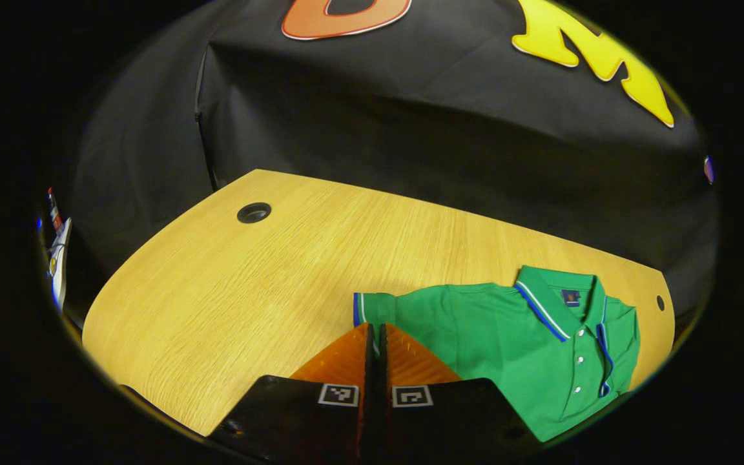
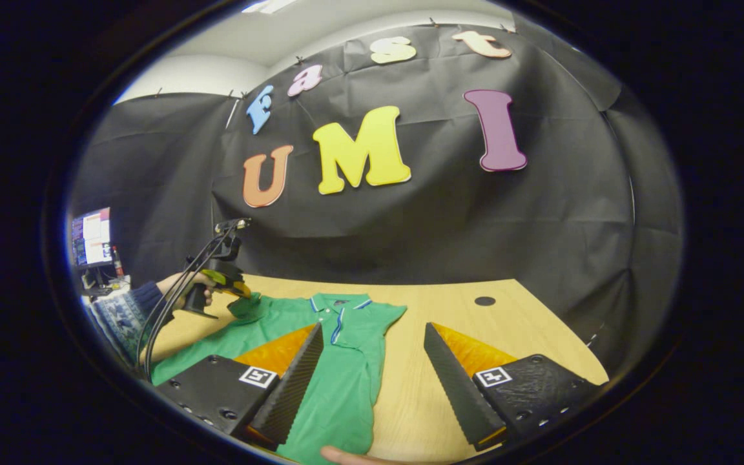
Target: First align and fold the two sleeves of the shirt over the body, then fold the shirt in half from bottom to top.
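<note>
Green short-sleeved polo shirt (image 1: 507,336) with blue-and-white trim on collar and cuffs lies face up on the light wooden table (image 1: 230,290), collar toward the black cloth wall. It looks light, soft and limp, so it should drape and wrinkle rather than hold shape; the firmer cuff hems and bottom corners seem the best places to pinch. The left gripper (image 1: 375,336) has its fingers pressed together at the sleeve cuff (image 1: 362,309); whether cloth is caught between them cannot be told. The right gripper (image 2: 372,349) stands wide apart above the shirt's lower body, holding nothing. The shirt's hem is cut off in both views, and its far sleeve is bunched and hard to read.
</note>
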